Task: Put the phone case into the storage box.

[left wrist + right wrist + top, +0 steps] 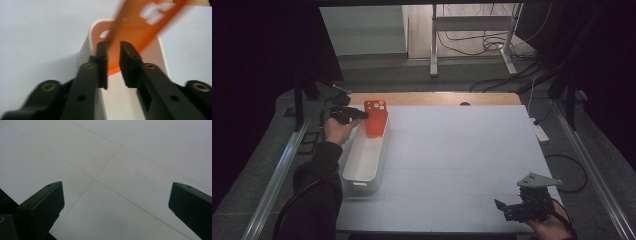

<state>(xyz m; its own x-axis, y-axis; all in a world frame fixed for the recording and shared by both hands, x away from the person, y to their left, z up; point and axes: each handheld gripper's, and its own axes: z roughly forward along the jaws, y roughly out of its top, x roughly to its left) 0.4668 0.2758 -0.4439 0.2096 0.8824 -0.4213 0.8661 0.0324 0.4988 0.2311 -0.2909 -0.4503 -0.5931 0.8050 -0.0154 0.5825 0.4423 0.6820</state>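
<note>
In the left gripper view, the left hand-held gripper [113,57] has its two black jaws rising from the bottom edge with a narrow gap between them. An orange phone case [140,27], blurred and tilted toward the upper right, has its lower edge in that gap; whether the pads press on it cannot be told. Behind and below the case lies a white oblong tray [86,47], resting on the pale bench [37,32].

My table [462,150] wears a pale grey sheet (faint seams cross it); a white bin [364,160] sits on it near the left edge.
</note>
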